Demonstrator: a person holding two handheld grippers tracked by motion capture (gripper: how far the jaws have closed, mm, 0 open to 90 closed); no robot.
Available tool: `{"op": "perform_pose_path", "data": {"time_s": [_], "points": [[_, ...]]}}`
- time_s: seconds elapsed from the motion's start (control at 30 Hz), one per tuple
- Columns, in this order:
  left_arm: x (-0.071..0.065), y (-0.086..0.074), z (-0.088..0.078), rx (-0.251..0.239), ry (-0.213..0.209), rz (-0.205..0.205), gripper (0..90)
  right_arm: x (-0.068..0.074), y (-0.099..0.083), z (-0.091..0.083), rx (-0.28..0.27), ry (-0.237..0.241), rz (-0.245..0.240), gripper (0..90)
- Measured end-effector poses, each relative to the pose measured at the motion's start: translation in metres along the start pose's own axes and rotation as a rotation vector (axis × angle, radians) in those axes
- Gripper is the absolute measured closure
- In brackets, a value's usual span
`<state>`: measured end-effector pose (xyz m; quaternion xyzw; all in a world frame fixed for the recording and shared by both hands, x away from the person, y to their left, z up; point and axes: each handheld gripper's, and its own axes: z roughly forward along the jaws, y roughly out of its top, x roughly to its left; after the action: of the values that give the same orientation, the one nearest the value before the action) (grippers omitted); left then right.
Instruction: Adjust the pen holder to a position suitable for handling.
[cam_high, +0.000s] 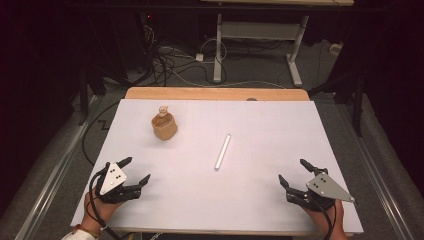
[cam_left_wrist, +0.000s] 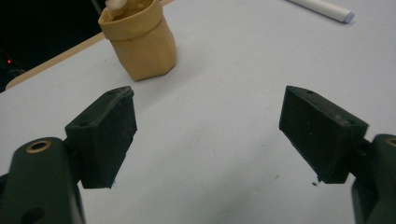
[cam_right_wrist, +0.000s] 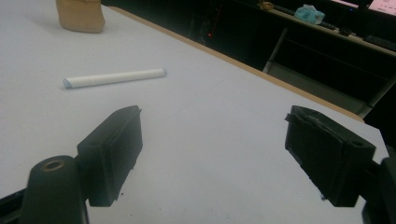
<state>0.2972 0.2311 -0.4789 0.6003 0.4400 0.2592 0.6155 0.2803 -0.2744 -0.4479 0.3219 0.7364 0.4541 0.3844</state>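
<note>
Basically pre-reach: left gripper (cam_high: 136, 171) and right gripper (cam_high: 293, 173) rest at the near corners of the white table (cam_high: 280, 125), both with jaws spread wide and nothing between them. White tube (cam_high: 223, 151), slim and plain, lies flat mid-table at about 11 o'clock from the right gripper, well apart; tan pot (cam_high: 164, 126), something pale poking out the top, stands upright at 1 o'clock from the left. Next move probably needs each gripper to go forward and straddle its thing before closing.
</note>
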Motion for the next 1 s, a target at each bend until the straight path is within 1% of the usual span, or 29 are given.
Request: {"op": "perform_pose_path", "data": {"time_s": [0.07, 0.1, 0.17, 0.2, 0.23, 0.27, 0.3, 0.33, 0.37, 0.4, 0.43, 0.47, 0.5, 0.53, 0.57, 0.63, 0.7, 0.73, 0.77, 0.8, 0.83, 0.87, 0.9, 0.93, 1.0], "points": [[0.003, 0.001, 0.001, 0.016, 0.007, -0.011, 21.8, 0.000, -0.001, 0.002, 0.006, 0.000, 0.000, 19.6], [0.004, 0.003, 0.002, 0.021, 0.008, -0.013, 27.0, 0.000, -0.001, 0.002, 0.008, 0.002, 0.002, 19.6], [0.008, 0.008, 0.005, 0.023, 0.033, -0.019, 31.5, 0.001, 0.000, 0.004, 0.011, 0.011, 0.009, 20.1], [0.011, 0.011, 0.007, 0.030, 0.038, -0.025, 42.3, 0.002, 0.000, 0.005, 0.014, 0.015, 0.009, 20.7], [0.014, 0.013, 0.010, 0.026, 0.046, -0.034, 48.5, 0.003, 0.000, 0.005, 0.018, 0.016, 0.002, 21.4], [0.018, 0.015, 0.012, 0.034, 0.047, -0.037, 53.7, 0.003, -0.001, 0.006, 0.021, 0.017, -0.009, 21.8], [0.018, 0.015, 0.012, 0.034, 0.047, -0.037, 67.0, 0.004, -0.001, 0.006, 0.028, 0.017, -0.014, 21.9], [0.022, 0.017, 0.016, 0.042, 0.055, -0.042, 67.0, 0.004, -0.001, 0.006, 0.028, 0.017, -0.014, 21.9], [0.027, 0.019, 0.021, 0.053, 0.061, -0.055, 78.3, 0.004, 0.000, 0.007, 0.028, 0.021, -0.010, 22.1], [0.032, 0.021, 0.026, 0.061, 0.062, -0.072, 78.8, 0.005, 0.000, 0.006, 0.028, 0.019, -0.010, 22.2], [0.037, 0.022, 0.032, 0.069, 0.083, -0.071, 82.7, 0.006, 0.000, 0.006, 0.029, 0.018, -0.012, 22.3], [0.042, 0.025, 0.038, 0.068, 0.095, -0.077, 83.6, 0.007, 0.000, 0.006, 0.031, 0.017, -0.017, 22.5], [0.052, 0.033, 0.051, 0.047, 0.110, -0.113, 83.8, 0.007, 0.000, 0.006, 0.031, 0.016, -0.020, 22.5], [0.052, 0.033, 0.051, 0.047, 0.110, -0.113, 85.7, 0.007, 0.000, 0.006, 0.032, 0.015, -0.022, 22.5], [0.056, 0.036, 0.059, 0.040, 0.119, -0.130, 86.7, 0.007, 0.000, 0.007, 0.033, 0.017, -0.022, 22.5], [0.065, 0.040, 0.075, 0.034, 0.143, -0.143, 86.7, 0.007, -0.001, 0.009, 0.040, 0.016, -0.028, 23.0], [0.073, 0.041, 0.092, 0.038, 0.163, -0.139, 86.9, 0.008, -0.002, 0.009, 0.044, 0.016, -0.026, 23.1], [0.081, 0.043, 0.108, 0.033, 0.183, -0.162, 87.0, 0.007, -0.003, 0.010, 0.044, 0.017, -0.030, 23.1], [0.087, 0.044, 0.115, 0.035, 0.192, -0.180, 86.9, 0.007, -0.003, 0.010, 0.045, 0.018, -0.028, 23.1], [0.092, 0.045, 0.122, 0.037, 0.194, -0.202, 87.0, 0.007, -0.003, 0.010, 0.047, 0.019, -0.028, 23.2], [0.096, 0.044, 0.129, 0.040, 0.202, -0.209, 87.8, 0.007, -0.004, 0.010, 0.051, 0.017, -0.031, 23.3], [0.096, 0.044, 0.129, 0.040, 0.202, -0.209, 87.8, 0.007, -0.004, 0.011, 0.052, 0.017, -0.038, 23.3], [0.104, 0.040, 0.140, 0.031, 0.232, -0.220, 87.9, 0.008, -0.004, 0.011, 0.054, 0.017, -0.041, 23.3], [0.104, 0.040, 0.140, 0.031, 0.232, -0.220, 87.9, 0.008, -0.004, 0.012, 0.056, 0.020, -0.048, 23.4], [0.108, 0.033, 0.150, 0.066, 0.236, -0.247, 87.9, 0.009, -0.005, 0.012, 0.057, 0.020, -0.049, 23.5]]}}
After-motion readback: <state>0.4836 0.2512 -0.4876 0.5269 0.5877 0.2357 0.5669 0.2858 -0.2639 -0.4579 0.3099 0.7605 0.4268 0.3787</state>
